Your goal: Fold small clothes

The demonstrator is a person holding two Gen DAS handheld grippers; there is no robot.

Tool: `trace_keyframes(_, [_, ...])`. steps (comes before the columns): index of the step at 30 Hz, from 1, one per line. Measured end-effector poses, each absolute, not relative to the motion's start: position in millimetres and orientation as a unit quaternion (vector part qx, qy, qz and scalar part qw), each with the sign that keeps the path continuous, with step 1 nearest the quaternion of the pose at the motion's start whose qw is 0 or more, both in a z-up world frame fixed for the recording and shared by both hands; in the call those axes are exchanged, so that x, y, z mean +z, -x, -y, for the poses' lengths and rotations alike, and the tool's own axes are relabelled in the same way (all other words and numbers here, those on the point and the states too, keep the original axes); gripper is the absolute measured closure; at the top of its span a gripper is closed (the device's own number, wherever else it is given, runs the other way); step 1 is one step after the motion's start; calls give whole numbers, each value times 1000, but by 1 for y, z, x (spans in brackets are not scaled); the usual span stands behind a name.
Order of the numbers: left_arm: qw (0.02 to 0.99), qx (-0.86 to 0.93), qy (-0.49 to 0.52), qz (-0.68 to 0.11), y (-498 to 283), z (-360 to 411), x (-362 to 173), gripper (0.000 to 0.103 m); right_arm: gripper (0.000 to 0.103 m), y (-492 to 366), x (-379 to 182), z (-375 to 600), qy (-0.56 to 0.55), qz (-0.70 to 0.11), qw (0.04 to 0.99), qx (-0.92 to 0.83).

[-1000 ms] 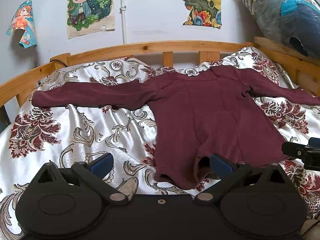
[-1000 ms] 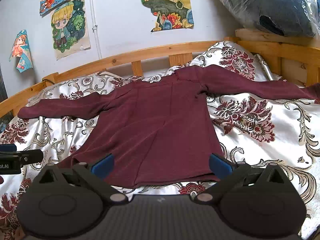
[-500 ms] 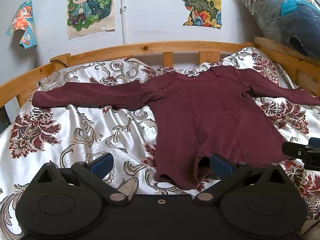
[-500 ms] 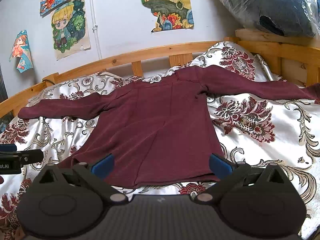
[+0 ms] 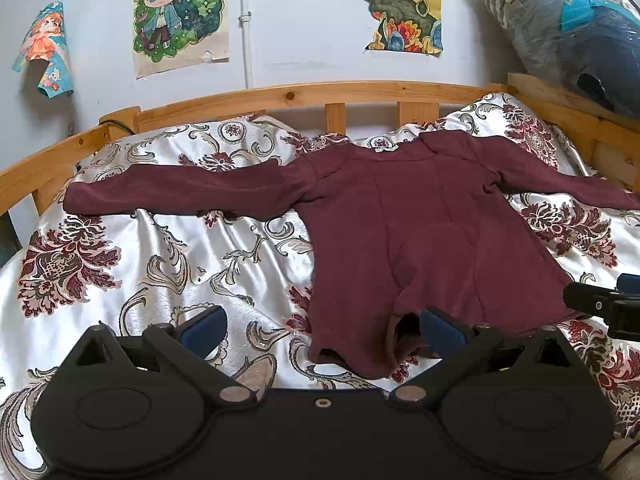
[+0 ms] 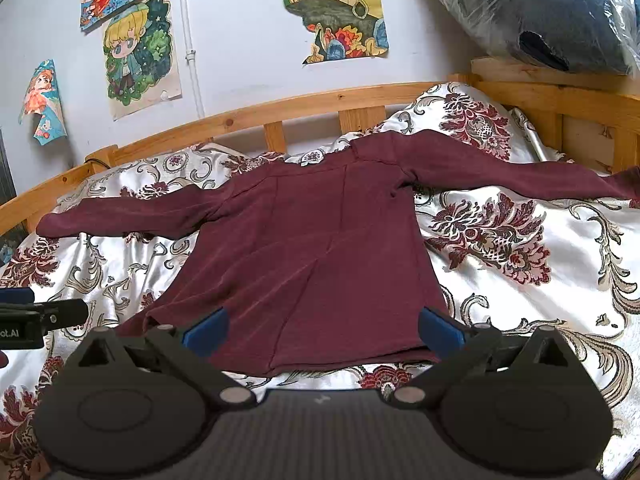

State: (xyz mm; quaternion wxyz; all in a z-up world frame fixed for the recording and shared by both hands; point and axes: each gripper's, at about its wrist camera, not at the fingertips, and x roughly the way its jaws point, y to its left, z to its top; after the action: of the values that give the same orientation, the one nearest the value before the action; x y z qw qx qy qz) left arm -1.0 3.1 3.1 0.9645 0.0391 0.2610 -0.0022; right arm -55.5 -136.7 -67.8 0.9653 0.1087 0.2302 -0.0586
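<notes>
A dark maroon long-sleeved top (image 5: pixel 420 232) lies flat on the bed, collar toward the headboard, both sleeves spread out sideways. It also shows in the right wrist view (image 6: pixel 316 248). My left gripper (image 5: pixel 322 326) is open and empty, just in front of the hem's left corner. My right gripper (image 6: pixel 322 326) is open and empty, its fingers at the hem's middle and right corner. The hem's left corner is rumpled.
The bed has a white satin cover (image 5: pixel 160 256) with red floral print and a wooden rail (image 5: pixel 304 94) around it. Plastic-wrapped bedding (image 6: pixel 552 12) is stacked at the right on the rail. Posters hang on the wall behind.
</notes>
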Motion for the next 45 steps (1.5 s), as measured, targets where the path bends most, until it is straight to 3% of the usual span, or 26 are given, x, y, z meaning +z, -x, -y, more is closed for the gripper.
trace_keyframes(11, [957,-10,-64,-283,-13,1,3,1,0,54,-57,147,-123,-225,962,-91])
trace_keyframes(19, [951,-37,-109,-286,-57,13,36,1,0,44,-26,225,-157,-179,955,-179])
trace_keyframes(26, [952,-32,-60,-299,-105,32,56,1,0,30,-6,316,-153,-161,929,-297])
trace_keyframes(34, [944,-50,4,-325,-123,45,27,1,0,14,-20,411,-206,-163,884,-387])
trace_keyframes(45, [941,-35,1,-336,-128,22,20,1,23,-30,-53,453,-181,-181,853,-454])
